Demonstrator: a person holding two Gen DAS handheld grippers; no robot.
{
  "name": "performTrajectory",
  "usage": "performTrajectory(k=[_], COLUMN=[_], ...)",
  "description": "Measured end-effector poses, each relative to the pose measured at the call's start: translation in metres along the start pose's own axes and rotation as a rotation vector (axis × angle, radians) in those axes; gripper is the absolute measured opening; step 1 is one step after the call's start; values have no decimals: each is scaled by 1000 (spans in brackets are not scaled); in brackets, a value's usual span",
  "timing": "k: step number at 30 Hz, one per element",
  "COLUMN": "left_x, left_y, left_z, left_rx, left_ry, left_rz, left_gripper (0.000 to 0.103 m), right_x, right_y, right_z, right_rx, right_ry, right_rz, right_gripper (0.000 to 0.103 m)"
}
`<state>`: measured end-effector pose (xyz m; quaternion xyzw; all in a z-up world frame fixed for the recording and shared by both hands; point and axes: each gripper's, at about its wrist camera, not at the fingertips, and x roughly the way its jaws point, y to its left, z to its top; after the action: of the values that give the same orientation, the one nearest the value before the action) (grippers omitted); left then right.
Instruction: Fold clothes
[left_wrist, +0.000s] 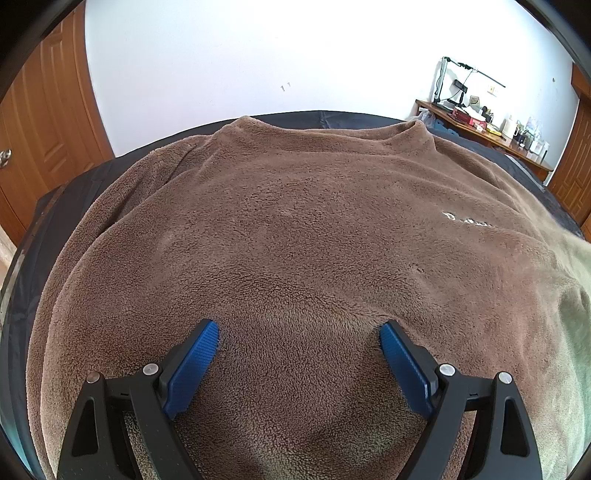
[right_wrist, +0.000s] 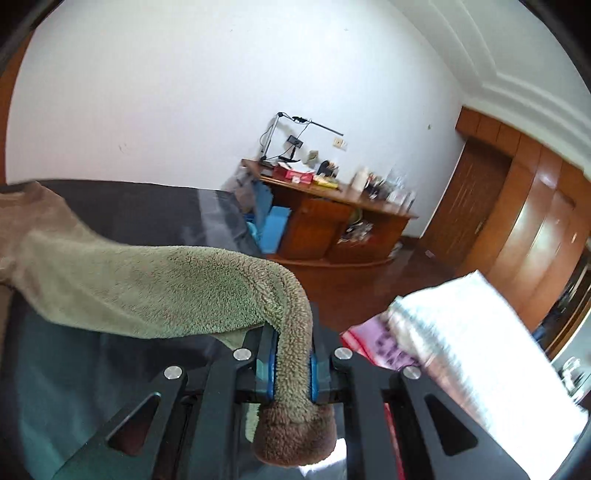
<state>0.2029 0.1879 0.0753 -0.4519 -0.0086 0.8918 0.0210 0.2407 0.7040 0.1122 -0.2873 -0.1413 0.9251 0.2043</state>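
A brown fleece sweater (left_wrist: 295, 229) lies spread flat on a dark-covered bed (left_wrist: 332, 117), collar at the far edge. My left gripper (left_wrist: 299, 336) is open, its blue pads resting on the sweater's near part with fleece between them. In the right wrist view my right gripper (right_wrist: 291, 365) is shut on the sweater's sleeve (right_wrist: 147, 291), which looks greenish in the light and drapes over the fingers, its brown cuff (right_wrist: 295, 439) hanging toward the camera. The sleeve stretches left back to the sweater body.
A wooden desk (right_wrist: 332, 206) with a lamp and clutter stands against the white wall at the right. Wooden doors (left_wrist: 44, 122) are at left and right. A white and pink bundle (right_wrist: 461, 350) lies close at the right of my right gripper.
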Motion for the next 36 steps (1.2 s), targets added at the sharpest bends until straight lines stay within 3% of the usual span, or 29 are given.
performTrajectory(k=[4,6,8,10,16,20,24,28,34,36], left_x=[0,0,0,0,0,1,1,1,1,0], left_y=[0,0,-1,0,-2,-2,-3,-3,-3,-3], left_z=[0,0,0,0,0,0,0,0,-1,-1], left_rx=[0,0,0,0,-1,-1,-2,-2,-2,-2], left_ry=[0,0,0,0,0,-1,-1,-1,-1,-1], left_rz=[0,-1,0,-1,-1,-1,-1,-2,-3,-5], left_gripper=[91,91,91,91,91,91,91,91,91,91], right_x=[30,38,32,16,-36,-52,-43,-28,-9,-5], right_y=[14,18,27,39,106,168,210,233,247,248], right_z=[15,16,14,12,9,7,8,5,0,0], right_rx=[1,25,29,11,-104,-260,-340,-390,-401,-394], right_ry=[48,74,54,-2,-84,-82,-34,29,77,84], right_rz=[8,48,83,109,424,558,626,678,709,688], right_gripper=[16,28,67,75,75,74,66,42,39,24])
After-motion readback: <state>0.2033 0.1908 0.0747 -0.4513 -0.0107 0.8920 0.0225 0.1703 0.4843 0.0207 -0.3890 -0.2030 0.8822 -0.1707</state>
